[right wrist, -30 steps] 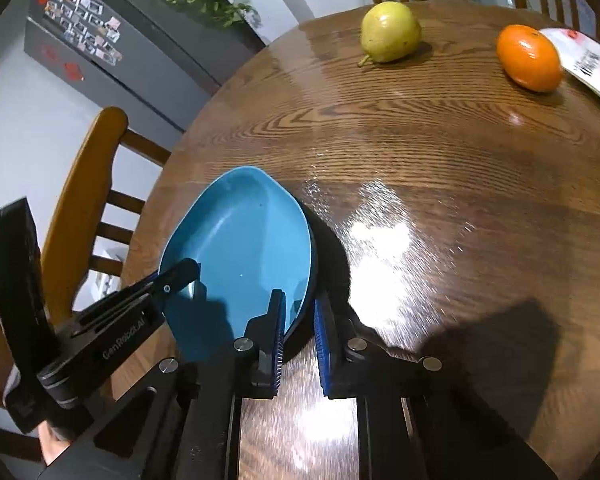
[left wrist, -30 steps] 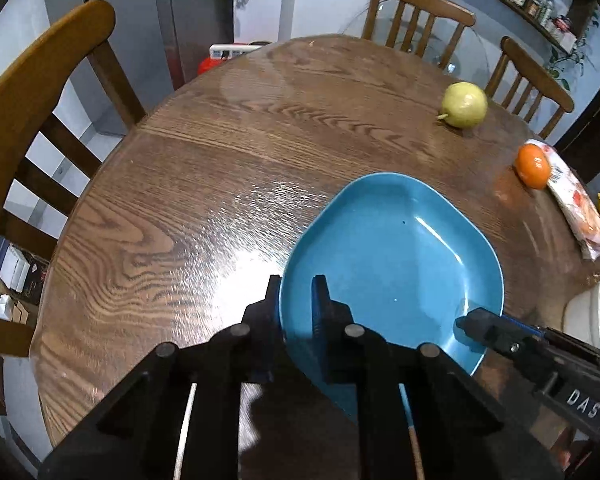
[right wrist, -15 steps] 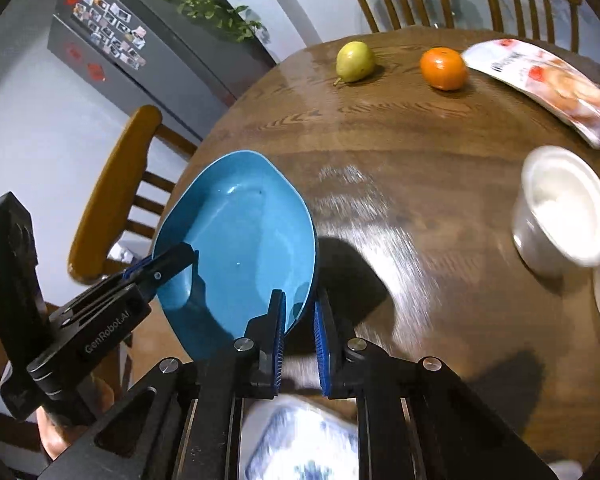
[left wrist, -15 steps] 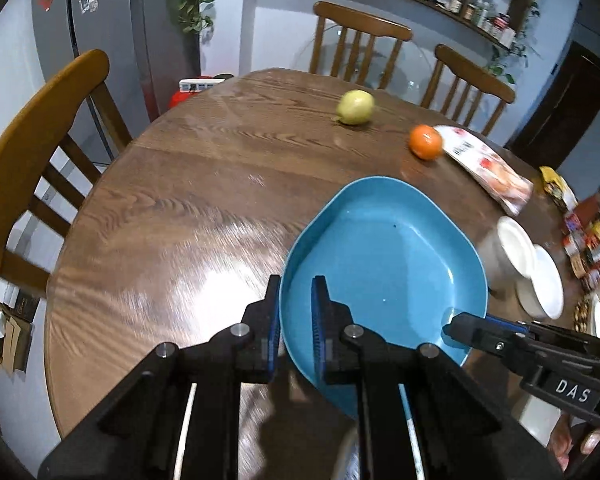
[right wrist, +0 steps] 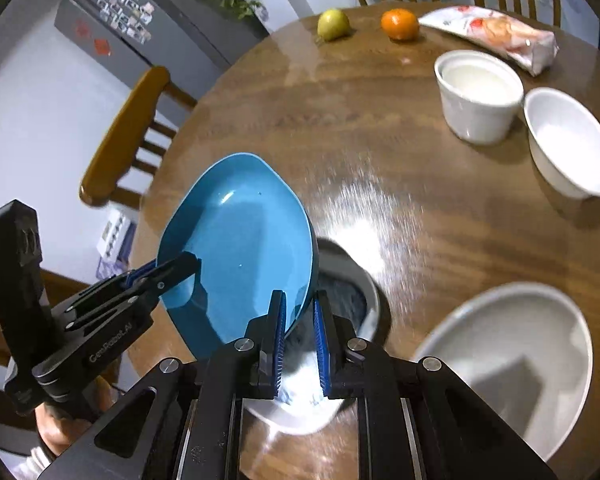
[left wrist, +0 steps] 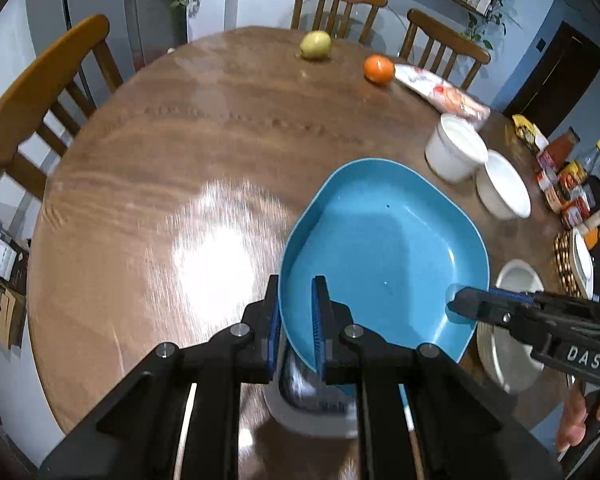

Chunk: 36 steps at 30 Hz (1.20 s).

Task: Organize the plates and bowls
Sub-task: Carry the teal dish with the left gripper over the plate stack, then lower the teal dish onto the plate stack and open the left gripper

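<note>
Both grippers hold a blue plate [left wrist: 384, 252] by opposite rims, lifted above the round wooden table [left wrist: 180, 152]. My left gripper [left wrist: 296, 316] is shut on its near rim; my right gripper [right wrist: 300, 320] is shut on the other rim of the plate [right wrist: 240, 248]. A grey dish [right wrist: 352, 292] lies partly hidden under the plate. A larger grey-white plate [right wrist: 512, 352] sits to the right. Two white bowls [right wrist: 478, 94] [right wrist: 570, 140] stand further back.
A pear [left wrist: 315, 44], an orange [left wrist: 378, 69] and a snack packet [left wrist: 444, 94] lie at the far side. Jars and packets [left wrist: 568, 184] crowd the right edge. Wooden chairs [left wrist: 40, 92] surround the table.
The blue plate, held by both grippers, has risen off the table and moved back toward the near edge, over the grey dish. The white bowls and grey plates have come into view.
</note>
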Tool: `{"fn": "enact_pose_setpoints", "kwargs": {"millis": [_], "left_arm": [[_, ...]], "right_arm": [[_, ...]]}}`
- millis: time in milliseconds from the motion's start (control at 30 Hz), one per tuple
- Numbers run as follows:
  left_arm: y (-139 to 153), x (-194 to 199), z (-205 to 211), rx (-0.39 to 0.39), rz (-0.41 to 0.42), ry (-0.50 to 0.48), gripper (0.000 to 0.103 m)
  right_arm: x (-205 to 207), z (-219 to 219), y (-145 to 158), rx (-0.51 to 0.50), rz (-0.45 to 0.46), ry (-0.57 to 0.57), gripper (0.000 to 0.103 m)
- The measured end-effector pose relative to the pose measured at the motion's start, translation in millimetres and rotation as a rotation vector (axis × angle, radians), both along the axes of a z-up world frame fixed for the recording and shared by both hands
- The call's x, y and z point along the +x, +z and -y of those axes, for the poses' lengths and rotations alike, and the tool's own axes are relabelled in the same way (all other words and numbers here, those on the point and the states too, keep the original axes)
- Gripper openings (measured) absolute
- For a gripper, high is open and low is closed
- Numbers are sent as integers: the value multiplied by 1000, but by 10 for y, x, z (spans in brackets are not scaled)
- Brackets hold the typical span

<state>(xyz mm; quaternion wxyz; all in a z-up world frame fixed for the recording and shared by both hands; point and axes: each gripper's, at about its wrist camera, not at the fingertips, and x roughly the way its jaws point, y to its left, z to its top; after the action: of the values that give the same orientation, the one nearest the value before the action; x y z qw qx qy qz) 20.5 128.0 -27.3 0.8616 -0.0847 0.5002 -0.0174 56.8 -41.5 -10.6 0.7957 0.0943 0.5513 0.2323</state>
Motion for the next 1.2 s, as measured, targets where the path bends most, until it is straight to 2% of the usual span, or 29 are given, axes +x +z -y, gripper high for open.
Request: {"fn": "enact_pose_setpoints", "kwargs": {"millis": [300, 500, 600, 633, 667, 733, 933, 1033, 1200], "left_arm": [[-266, -235, 144, 16, -83, -25, 12], [-329, -206, 166, 40, -103, -36, 12], [-343, -186, 181, 68, -101, -40, 13], [-341, -184, 166, 61, -103, -38, 16], [-337, -182, 150, 58, -103, -35, 24], [-305, -190, 121, 69, -91, -25, 35], [-177, -208, 91, 67, -58, -27, 37], [-113, -178, 149, 64, -44, -42, 48], [-5, -116, 327, 57, -24, -87, 55]], "right_arm": [[-178, 3, -182, -80, -37, 38, 15], [-145, -88, -303, -142, -45, 47, 15], [-126, -110, -303, -172, -21, 41, 15], [-121, -123, -294, -188, -9, 37, 16], [-114, -138, -285, -206, -2, 35, 19], [-107, -143, -271, -225, 3, 34, 31], [-155, 10, -96, -170, 49, -2, 33], [-199, 191, 24, -129, 78, -42, 33], [-338, 552, 188, -96, 110, -109, 34]]}}
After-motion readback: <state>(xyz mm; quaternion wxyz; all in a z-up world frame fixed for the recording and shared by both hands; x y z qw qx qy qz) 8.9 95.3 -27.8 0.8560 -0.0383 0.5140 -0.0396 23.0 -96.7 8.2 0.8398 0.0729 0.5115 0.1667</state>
